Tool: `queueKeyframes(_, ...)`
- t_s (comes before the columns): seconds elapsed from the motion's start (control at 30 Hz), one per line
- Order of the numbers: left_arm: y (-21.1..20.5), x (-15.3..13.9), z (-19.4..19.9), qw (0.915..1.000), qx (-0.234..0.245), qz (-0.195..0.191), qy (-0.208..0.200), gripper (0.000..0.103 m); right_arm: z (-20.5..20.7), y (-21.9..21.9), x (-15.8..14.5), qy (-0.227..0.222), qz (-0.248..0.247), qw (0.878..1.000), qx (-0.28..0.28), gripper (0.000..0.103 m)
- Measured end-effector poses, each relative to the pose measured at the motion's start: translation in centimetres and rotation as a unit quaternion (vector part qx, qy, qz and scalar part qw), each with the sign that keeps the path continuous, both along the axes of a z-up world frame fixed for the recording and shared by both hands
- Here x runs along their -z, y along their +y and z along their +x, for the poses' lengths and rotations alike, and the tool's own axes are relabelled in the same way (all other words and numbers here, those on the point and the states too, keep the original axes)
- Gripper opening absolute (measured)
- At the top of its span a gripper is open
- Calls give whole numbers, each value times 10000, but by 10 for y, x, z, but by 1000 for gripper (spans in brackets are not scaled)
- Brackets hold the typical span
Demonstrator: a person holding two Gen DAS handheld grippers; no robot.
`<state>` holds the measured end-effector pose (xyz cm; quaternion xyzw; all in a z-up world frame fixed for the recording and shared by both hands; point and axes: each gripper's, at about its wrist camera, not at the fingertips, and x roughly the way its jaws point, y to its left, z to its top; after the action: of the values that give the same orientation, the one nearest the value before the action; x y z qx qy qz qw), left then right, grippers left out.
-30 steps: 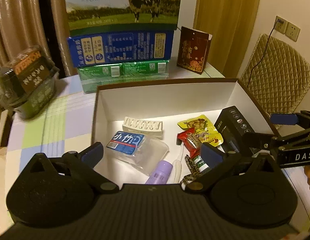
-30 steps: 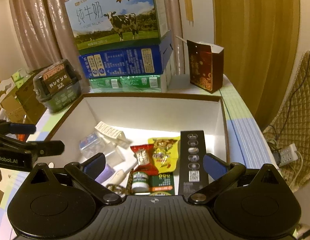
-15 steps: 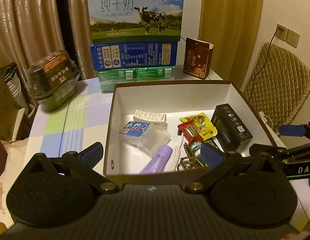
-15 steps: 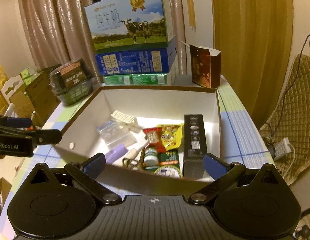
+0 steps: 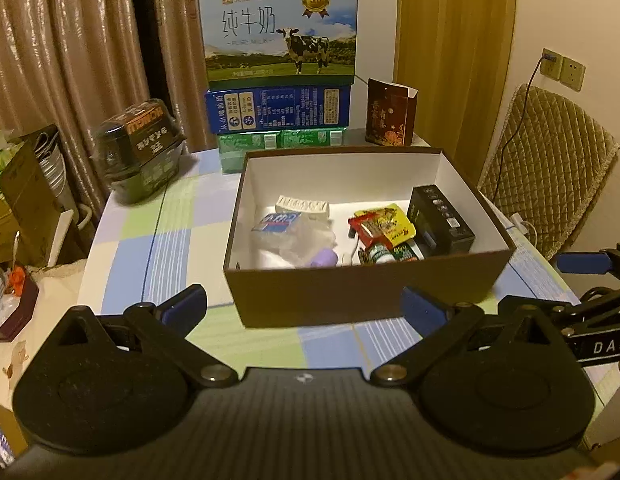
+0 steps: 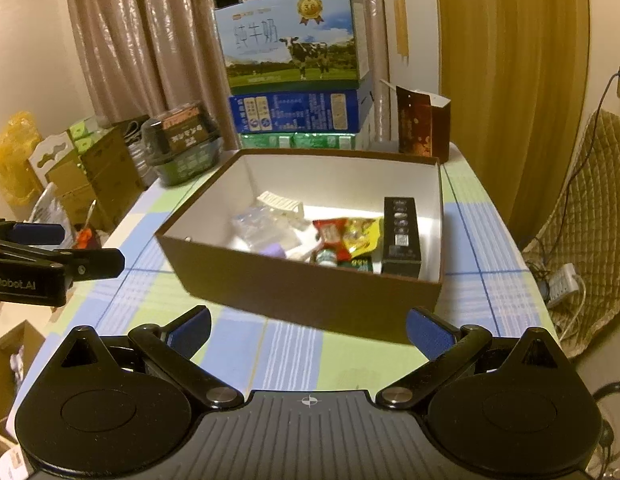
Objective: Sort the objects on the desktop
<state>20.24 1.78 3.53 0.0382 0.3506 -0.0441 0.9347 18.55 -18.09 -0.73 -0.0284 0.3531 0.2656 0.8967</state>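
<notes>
A brown box with a white inside [image 5: 366,292] [image 6: 310,292] stands on the checked tablecloth. In it lie a black carton [image 5: 440,220] [image 6: 402,232], red and yellow snack packets [image 5: 384,226] [image 6: 350,236], a purple tube [image 5: 324,258], a clear plastic case with a blue label [image 5: 279,224], a white ribbed piece [image 5: 303,206] and a small green bottle [image 5: 384,254]. My left gripper [image 5: 303,308] is open and empty, in front of the box's near wall. My right gripper [image 6: 307,330] is open and empty, also in front of the box.
Stacked milk cartons [image 5: 279,64] and a dark red paper box [image 5: 390,114] stand behind the box. A wrapped dark pack [image 5: 143,152] lies at the back left. A padded chair [image 5: 550,176] is to the right. Cardboard boxes [image 6: 89,176] stand left of the table.
Both grippers have drawn back and up from over the box. The whole box and more of the table now show. Both stay open and empty.
</notes>
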Motion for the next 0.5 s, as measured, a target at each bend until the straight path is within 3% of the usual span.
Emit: queueKeyframes(0.5,-16,0,-69,10000,-45,10,18,102,-59,-26,-5,-87,-41,9999,-45,101)
